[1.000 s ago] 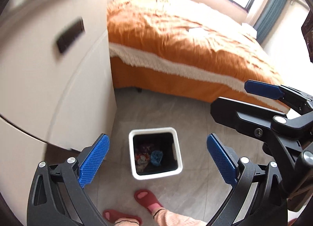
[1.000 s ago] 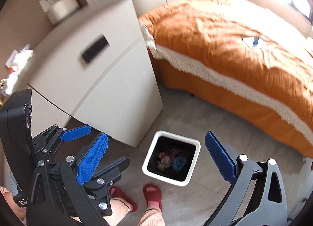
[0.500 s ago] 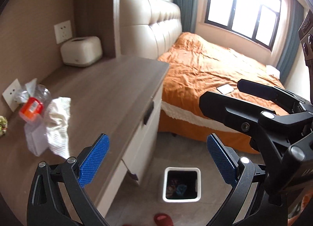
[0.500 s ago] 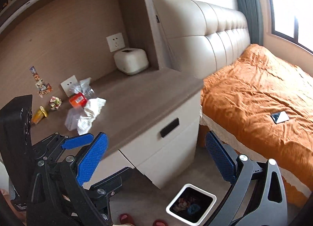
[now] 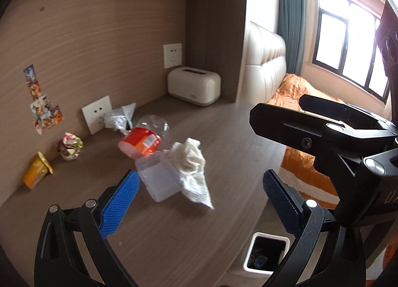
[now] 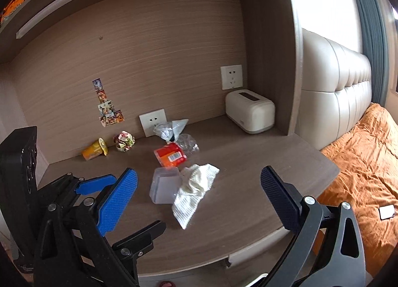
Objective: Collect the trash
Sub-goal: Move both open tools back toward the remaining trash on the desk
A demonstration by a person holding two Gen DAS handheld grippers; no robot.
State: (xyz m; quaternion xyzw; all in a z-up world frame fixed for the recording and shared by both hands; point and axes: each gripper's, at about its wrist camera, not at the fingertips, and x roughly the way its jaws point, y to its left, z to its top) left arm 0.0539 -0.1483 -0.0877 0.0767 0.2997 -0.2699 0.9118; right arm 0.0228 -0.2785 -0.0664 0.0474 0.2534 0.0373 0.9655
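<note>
With both claws hanging over the wooden desk [image 6: 248, 182], the left gripper [image 5: 199, 197] and the right gripper [image 6: 199, 195] each have their blue pads spread wide, holding nothing. Trash sits mid-desk: a crumpled white tissue [image 6: 196, 187] touching a clear plastic box [image 6: 163, 187], with an orange-labelled bottle [image 6: 171, 155] just behind. A yellow cup [image 6: 94, 151] and a wrapper ball [image 6: 124, 141] lie by the back wall. The white trash bin [image 5: 266, 254] is on the floor beside the desk.

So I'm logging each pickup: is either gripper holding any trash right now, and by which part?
Nothing is held. The left gripper and right gripper both hover with jaws open above the desk; the crumpled tissue lies untouched.
</note>
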